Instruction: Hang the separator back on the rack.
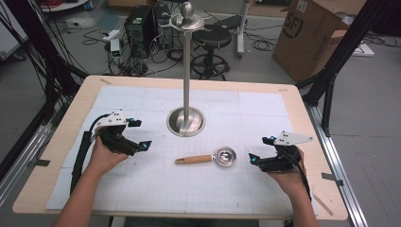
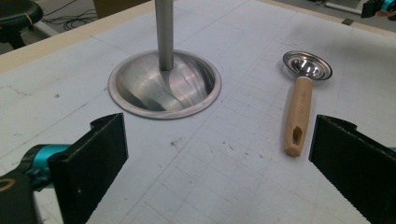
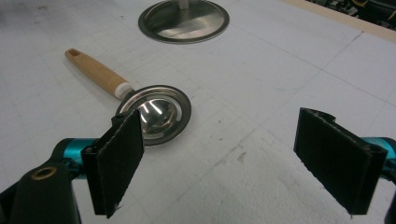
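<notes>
- Left gripper (image 1: 140,134): jaws wide apart, nothing between them, held in hand at left of table, above the mat.
- In left gripper view, scoop handle end just inside the right jaw's side, not touched; stand base ahead between the jaws, farther off.
- Right gripper (image 1: 261,149): jaws spread wide, empty, held at right of table, pointing toward scoop.
- In right gripper view, scoop bowl just beyond left jaw tip, partly hidden by it; contact not clear.
- Scoop (image 1: 208,158): flat on mat, between the two grippers, nearer the right one; metal bowl toward right gripper, wooden handle toward left; slot hole in handle end.
- Stand (image 1: 187,71): upright metal pole on round dished base, behind scoop, mid table; ball and disc on top.
- Mat (image 1: 142,189): white gridded sheet over wooden table (image 1: 56,142).
- Beyond table: stool (image 1: 211,40), cardboard box (image 1: 314,35), computer tower (image 1: 139,26), cables on floor.
</notes>
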Motion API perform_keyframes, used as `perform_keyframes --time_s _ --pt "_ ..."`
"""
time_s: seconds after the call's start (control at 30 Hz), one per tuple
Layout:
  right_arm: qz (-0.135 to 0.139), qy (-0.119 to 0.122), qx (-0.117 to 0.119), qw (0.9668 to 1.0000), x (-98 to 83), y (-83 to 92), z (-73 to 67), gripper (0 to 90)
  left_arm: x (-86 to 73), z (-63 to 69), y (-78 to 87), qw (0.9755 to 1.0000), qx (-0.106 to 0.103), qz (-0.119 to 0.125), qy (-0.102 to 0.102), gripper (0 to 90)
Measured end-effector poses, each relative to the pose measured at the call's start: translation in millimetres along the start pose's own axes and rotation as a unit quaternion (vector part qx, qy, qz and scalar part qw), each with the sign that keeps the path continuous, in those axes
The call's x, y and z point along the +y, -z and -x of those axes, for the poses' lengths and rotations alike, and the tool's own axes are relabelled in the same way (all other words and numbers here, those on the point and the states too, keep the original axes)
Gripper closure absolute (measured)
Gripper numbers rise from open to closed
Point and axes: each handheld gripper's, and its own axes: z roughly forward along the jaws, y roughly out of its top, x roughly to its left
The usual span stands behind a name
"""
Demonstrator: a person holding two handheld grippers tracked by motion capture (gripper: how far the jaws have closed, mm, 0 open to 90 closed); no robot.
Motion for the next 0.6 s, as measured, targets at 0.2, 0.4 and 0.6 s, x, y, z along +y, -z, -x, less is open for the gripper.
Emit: perform_keyframes --time_s 0.2,0.4,0.6 --pt "-0.006 0.011 0.005 0.9999 4.8 -4.5 -3.1 14.7 -2.6 1.8 1.7 0.9999 0.01 -0.008 -0.008 5.2" --pt "-0.009 0.031 0.018 0.9993 13.9 -12.6 -9.9 14.7 -8.4 -0.9 7.6 0.9999 0.012 -0.006 -0.002 5.1" --pt "-0.017 0.048 0.029 0.9983 22.8 -19.4 -14.9 14.7 -9.8 -1.3 14.7 0.9998 0.01 0.002 -0.015 5.2"
